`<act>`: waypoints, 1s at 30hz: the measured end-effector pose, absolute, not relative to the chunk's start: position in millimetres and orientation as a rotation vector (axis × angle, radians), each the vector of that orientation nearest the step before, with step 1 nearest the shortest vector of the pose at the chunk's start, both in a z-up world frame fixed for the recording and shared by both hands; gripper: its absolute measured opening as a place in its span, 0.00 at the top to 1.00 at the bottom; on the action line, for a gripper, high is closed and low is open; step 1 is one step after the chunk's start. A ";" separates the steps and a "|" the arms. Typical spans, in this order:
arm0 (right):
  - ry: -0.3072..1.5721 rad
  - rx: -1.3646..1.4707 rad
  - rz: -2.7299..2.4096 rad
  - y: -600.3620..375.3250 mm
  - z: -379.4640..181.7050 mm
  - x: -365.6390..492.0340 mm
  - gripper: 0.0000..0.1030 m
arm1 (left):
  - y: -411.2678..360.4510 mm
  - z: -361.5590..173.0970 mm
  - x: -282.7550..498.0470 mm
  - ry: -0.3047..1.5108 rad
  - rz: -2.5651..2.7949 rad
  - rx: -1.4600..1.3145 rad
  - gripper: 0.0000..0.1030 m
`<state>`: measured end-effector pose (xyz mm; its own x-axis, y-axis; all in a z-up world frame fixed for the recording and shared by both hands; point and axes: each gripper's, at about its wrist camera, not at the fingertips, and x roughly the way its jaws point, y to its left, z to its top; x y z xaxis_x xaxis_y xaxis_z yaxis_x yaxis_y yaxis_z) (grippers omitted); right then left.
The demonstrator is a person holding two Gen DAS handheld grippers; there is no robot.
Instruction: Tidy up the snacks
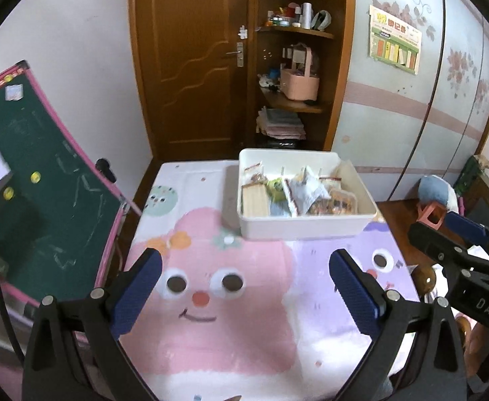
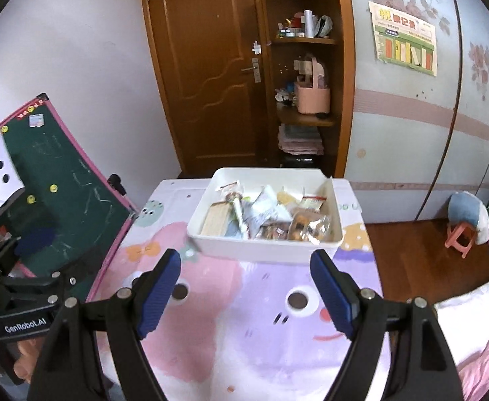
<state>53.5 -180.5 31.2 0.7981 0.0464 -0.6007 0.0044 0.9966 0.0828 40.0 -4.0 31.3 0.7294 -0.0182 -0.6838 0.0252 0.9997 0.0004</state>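
Observation:
A white rectangular bin (image 1: 298, 225) (image 2: 254, 249) stands at the far end of a table covered with a pink and purple cartoon cloth (image 1: 231, 317) (image 2: 261, 334). Several snack packets (image 1: 303, 192) (image 2: 271, 217) lie inside it. My left gripper (image 1: 244, 270) hovers open over the cloth, short of the bin, with nothing between its blue pads. My right gripper (image 2: 246, 274) is open too, just short of the bin's near wall, and holds nothing. In the left wrist view the right gripper (image 1: 458, 230) shows at the right edge.
A green chalkboard with a pink frame (image 1: 43, 207) (image 2: 67, 193) leans at the table's left side. Behind the table are a wooden door (image 1: 191, 60) and corner shelves with a pink basket (image 1: 299, 82). A small pink stool (image 2: 460, 239) stands on the wooden floor to the right.

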 end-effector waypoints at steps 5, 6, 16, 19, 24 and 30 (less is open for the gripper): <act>0.676 0.082 0.015 -167.8 5.2 22.4 0.21 | -0.7 22.4 0.4 0.719 0.019 0.014 0.03; 0.678 0.075 0.012 -165.0 1.9 17.6 0.21 | -1.0 20.2 -5.9 0.711 0.027 0.021 0.02; 0.663 0.017 0.000 -148.6 -15.6 -9.8 0.21 | 1.1 1.1 -22.6 0.738 0.058 0.020 0.01; 0.674 0.034 0.009 -150.8 -18.9 -6.9 0.21 | 4.8 -6.3 -19.7 0.769 0.066 0.009 0.01; 0.681 0.037 0.015 -150.6 -21.4 -5.1 0.21 | 9.6 -14.3 -14.0 0.807 0.068 -0.018 0.01; 0.699 0.044 0.024 -149.1 -26.3 -2.6 0.21 | 8.5 -21.9 -10.1 0.839 0.054 -0.025 0.01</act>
